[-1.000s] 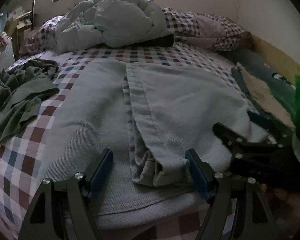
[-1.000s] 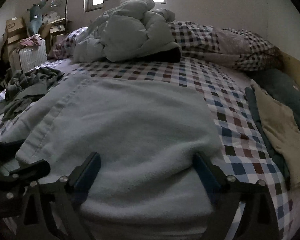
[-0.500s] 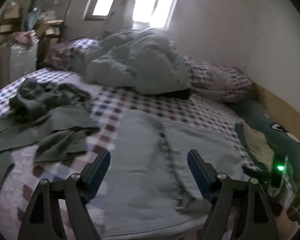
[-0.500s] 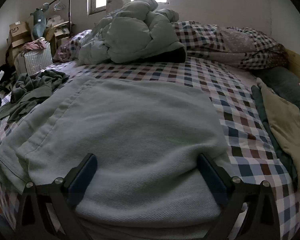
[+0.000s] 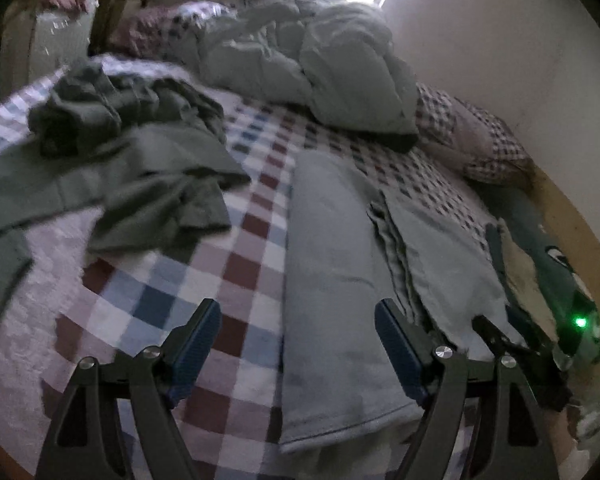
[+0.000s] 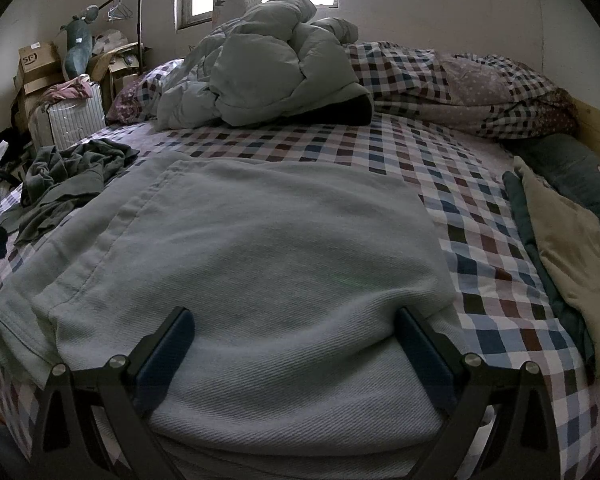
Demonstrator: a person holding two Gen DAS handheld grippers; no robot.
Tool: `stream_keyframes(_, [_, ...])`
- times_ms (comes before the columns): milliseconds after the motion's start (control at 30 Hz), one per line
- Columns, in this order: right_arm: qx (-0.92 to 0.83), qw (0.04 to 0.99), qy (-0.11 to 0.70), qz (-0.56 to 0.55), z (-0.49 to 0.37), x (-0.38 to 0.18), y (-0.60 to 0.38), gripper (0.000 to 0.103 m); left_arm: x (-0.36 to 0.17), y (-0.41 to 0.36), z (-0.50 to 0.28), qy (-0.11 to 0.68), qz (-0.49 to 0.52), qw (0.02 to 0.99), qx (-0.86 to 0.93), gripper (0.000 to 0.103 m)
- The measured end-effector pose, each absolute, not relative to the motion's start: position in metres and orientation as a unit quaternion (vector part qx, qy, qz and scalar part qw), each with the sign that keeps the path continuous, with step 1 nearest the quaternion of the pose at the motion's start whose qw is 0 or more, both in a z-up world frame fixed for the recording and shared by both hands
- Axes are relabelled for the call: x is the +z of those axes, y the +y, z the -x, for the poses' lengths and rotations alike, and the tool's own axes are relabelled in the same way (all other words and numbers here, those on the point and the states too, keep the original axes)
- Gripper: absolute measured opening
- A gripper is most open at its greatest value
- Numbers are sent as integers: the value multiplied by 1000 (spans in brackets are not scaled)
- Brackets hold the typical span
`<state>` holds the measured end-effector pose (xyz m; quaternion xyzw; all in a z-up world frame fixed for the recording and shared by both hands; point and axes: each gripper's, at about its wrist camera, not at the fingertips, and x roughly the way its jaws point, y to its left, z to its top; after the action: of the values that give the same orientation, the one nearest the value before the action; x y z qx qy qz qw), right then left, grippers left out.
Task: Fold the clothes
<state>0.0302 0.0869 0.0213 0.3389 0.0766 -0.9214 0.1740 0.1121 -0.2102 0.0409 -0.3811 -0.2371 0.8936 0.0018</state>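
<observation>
Pale folded garment (image 6: 260, 240) (hem between fingers (image 6: 164, 344))

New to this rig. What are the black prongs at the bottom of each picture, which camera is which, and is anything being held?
The prongs are handheld two-finger grippers, one per hand, each with a fisheye camera looking along its fingers. There is no robot arm.

In the left wrist view, the left gripper is open above the checkered bedsheet and holds nothing. In the right wrist view, the right gripper is open, its fingers straddling the near edge of the folded light blue-grey garment without pinching it.

Also on the bed are a crumpled dark green garment, a bunched puffy duvet, and a stack of clothes with a tan piece on top.
</observation>
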Motion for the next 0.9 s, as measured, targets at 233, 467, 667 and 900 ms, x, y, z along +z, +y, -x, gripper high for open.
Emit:
stream_keyframes(233, [-921,176,75,-338,-31,22,88,103,25,-214,-92,-279,401,82,868,83])
stream_keyframes(467, [-921,178,73,-337,-31,22,88,103,17,-219,-57,-322,408,137,843,83])
stream_keyframes(667, [-921,185,65,-337,-31,23,91,103,14,-219,-35,-320,431,167,827,84])
stream_keyframes(900, [-921,190,62,-335,-31,23,91,103,9,-223,-7,-344,436,167,815,85])
